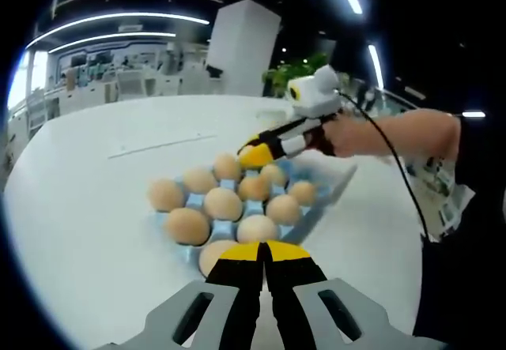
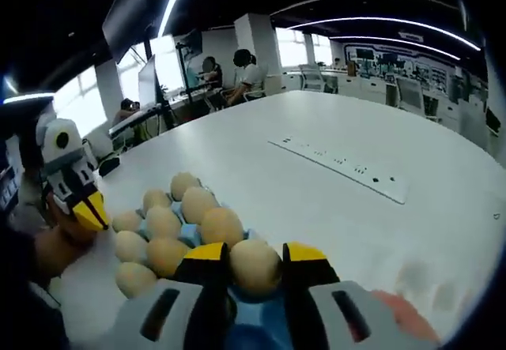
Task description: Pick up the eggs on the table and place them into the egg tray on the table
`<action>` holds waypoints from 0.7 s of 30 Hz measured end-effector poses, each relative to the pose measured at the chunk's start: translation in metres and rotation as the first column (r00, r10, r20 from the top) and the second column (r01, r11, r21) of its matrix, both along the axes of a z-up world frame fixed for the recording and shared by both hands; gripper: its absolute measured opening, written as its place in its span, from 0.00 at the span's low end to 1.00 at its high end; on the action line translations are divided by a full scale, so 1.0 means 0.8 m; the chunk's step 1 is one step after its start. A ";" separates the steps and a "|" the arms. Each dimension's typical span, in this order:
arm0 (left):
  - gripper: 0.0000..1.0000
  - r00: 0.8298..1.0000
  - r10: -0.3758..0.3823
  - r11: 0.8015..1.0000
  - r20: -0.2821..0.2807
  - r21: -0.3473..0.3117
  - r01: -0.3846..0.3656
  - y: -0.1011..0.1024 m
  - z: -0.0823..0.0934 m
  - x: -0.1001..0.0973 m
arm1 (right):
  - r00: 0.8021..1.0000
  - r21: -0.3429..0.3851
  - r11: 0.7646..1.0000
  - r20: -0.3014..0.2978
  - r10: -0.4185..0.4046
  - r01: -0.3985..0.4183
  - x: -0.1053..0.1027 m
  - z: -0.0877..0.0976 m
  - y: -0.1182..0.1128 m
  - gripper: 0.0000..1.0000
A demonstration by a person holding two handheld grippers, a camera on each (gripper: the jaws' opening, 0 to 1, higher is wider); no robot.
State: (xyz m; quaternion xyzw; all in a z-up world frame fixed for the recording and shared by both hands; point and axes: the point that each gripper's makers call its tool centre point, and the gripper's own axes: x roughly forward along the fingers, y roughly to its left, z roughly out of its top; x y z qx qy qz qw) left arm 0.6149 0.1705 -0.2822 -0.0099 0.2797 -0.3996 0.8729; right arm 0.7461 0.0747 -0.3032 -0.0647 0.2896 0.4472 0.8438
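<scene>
- Eggs [image 1: 224, 204] fill the blue egg tray [image 1: 328, 190] on the white table [image 1: 95, 208].
- One egg [image 2: 254, 266] sits between the right gripper [image 2: 254, 265] tips over the tray's edge, jaws narrowed around it.
- Left gripper [image 1: 263, 253] hovers at the tray's near side, jaws nearly together, holding nothing.
</scene>
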 end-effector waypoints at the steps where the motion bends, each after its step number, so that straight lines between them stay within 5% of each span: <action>1: 0.01 1.000 0.000 1.000 0.000 0.001 0.000 0.000 0.000 0.000 | 1.000 -0.006 1.000 -0.009 0.001 -0.001 0.000 -0.001 0.000 0.29; 9: 0.01 1.000 -0.001 1.000 -0.002 0.003 0.001 0.001 -0.001 0.002 | 0.998 -0.068 0.997 -0.040 0.045 -0.048 -0.006 -0.008 0.000 0.27; 12: 0.01 1.000 -0.001 1.000 -0.006 0.004 0.001 0.002 -0.002 0.004 | 0.993 -0.086 0.994 -0.104 0.057 -0.066 -0.007 -0.009 -0.001 0.31; 14: 0.01 1.000 -0.002 1.000 -0.006 0.005 0.002 0.002 -0.002 0.004 | 0.992 -0.094 0.993 -0.109 0.066 -0.077 -0.008 -0.008 -0.001 0.38; 21: 0.01 1.000 -0.003 1.000 -0.007 0.002 0.003 0.003 -0.001 0.004 | 0.994 -0.072 0.995 -0.087 0.066 -0.073 -0.018 -0.004 -0.005 0.39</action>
